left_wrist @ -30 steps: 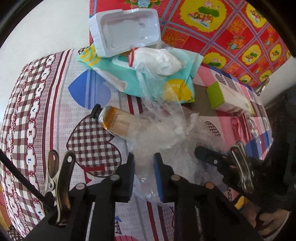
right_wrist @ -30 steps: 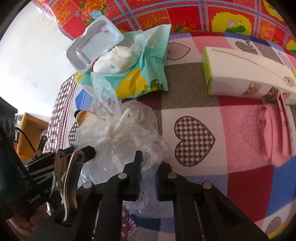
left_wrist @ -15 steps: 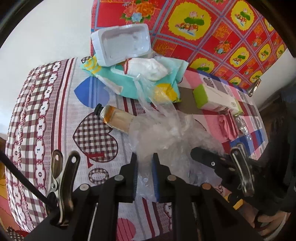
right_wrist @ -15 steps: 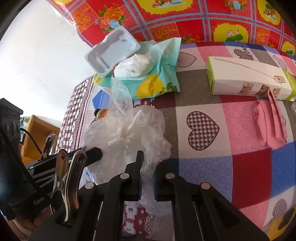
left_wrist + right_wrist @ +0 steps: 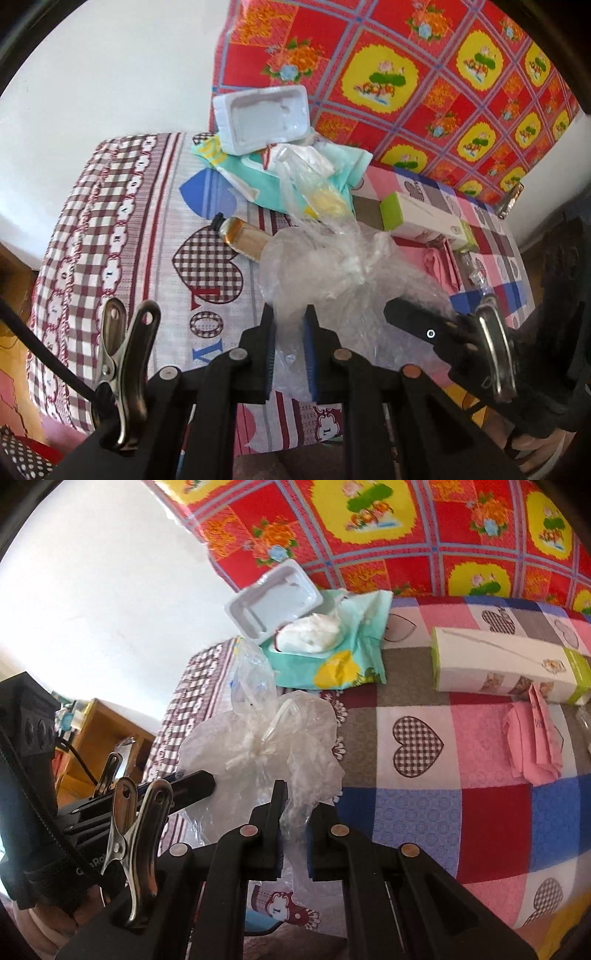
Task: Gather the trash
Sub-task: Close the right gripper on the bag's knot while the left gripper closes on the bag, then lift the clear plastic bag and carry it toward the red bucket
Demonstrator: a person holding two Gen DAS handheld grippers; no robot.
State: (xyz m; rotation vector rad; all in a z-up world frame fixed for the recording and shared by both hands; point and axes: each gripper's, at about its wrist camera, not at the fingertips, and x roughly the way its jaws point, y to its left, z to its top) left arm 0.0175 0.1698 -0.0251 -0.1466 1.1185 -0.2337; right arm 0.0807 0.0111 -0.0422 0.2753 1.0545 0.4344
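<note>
A crumpled clear plastic bag [image 5: 332, 269] hangs above the patchwork bedspread, gripped from two sides. My left gripper [image 5: 289, 325] is shut on its near edge, and my right gripper [image 5: 293, 805] is shut on the opposite edge of the same plastic bag [image 5: 266, 746]. The right gripper's black fingers [image 5: 417, 317] show at the right of the left wrist view. The left gripper's finger [image 5: 184, 782] shows at the left of the right wrist view. A small amber bottle [image 5: 242, 238] with a black cap lies on the bedspread behind the bag.
An open wet-wipes pack [image 5: 325, 650] with a raised white lid [image 5: 262, 118] lies near the wall. A white and green carton [image 5: 506, 668] and a folded pink paper [image 5: 535, 738] lie to the right. A wooden shelf [image 5: 99, 734] stands beyond the bed's left edge.
Both grippers have risen with the plastic bag, lifting it off the bedspread; the bed looks smaller and farther away. The left jaws have closed tighter on the bag.
</note>
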